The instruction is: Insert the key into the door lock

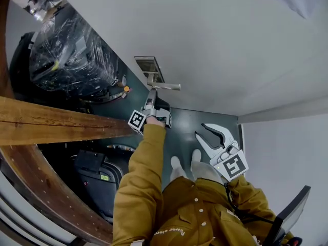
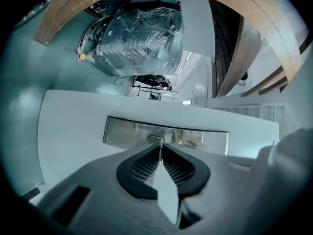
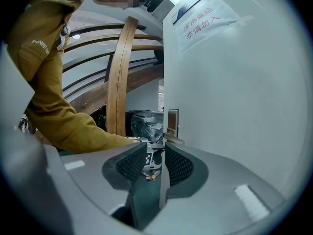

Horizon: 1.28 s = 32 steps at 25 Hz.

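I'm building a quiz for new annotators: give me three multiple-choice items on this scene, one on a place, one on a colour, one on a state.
1. Where is the key's tip? A at the keyhole in the metal lock plate; B on the floor; C on the door handle.
2. What colour is the person's sleeve? A blue; B mustard yellow; C white.
3. How do the right gripper's jaws stand? A shut on a key; B shut, empty; C apart, empty.
Answers: 1 A, the left gripper holds the key there; 2 B, seen in the head view; 3 C, nothing stands between them.
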### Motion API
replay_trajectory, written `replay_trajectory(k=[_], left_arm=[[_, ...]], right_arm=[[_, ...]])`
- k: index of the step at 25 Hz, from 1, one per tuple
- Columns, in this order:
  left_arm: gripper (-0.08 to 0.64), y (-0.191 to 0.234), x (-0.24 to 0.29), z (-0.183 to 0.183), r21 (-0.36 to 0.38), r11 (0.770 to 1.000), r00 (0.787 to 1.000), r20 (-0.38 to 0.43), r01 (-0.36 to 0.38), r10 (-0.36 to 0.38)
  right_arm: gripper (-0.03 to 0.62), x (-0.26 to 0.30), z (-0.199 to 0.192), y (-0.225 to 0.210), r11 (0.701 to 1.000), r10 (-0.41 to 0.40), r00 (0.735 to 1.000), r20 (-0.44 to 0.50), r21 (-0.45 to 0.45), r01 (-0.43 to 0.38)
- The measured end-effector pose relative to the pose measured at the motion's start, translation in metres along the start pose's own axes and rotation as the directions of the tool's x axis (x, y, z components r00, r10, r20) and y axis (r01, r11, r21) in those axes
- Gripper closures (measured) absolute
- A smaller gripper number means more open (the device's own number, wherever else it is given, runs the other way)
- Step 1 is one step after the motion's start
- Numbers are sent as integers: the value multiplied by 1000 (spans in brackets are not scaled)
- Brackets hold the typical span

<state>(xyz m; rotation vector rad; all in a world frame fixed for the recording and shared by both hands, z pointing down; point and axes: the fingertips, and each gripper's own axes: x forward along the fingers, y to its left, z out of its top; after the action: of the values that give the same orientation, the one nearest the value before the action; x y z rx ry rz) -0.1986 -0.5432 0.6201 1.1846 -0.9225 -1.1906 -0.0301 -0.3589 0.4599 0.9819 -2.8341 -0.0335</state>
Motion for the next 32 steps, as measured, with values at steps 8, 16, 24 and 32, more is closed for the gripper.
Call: replay_trajectory(k=[8,16,24,32], left_arm=[[537,9,14,6,88,996,999,-45,-16,20],[296,-12,13,-18,202,978,985,-170,52,-17],[343,-70,-84,-33,678,734,974,-181,21,139],[471,-232,-161,-139,816,410,910,-398,408,-113]], right_arm=[[469,-5,-1,6,1000,-17,1000,14,24,17],[471,-13,-6,3,998,-47,999,-1,37,47],[471,-21,-6,-1,994,-63,998,-28,88,65],[495,-27,11,2,987,-82,996,32,138,76]])
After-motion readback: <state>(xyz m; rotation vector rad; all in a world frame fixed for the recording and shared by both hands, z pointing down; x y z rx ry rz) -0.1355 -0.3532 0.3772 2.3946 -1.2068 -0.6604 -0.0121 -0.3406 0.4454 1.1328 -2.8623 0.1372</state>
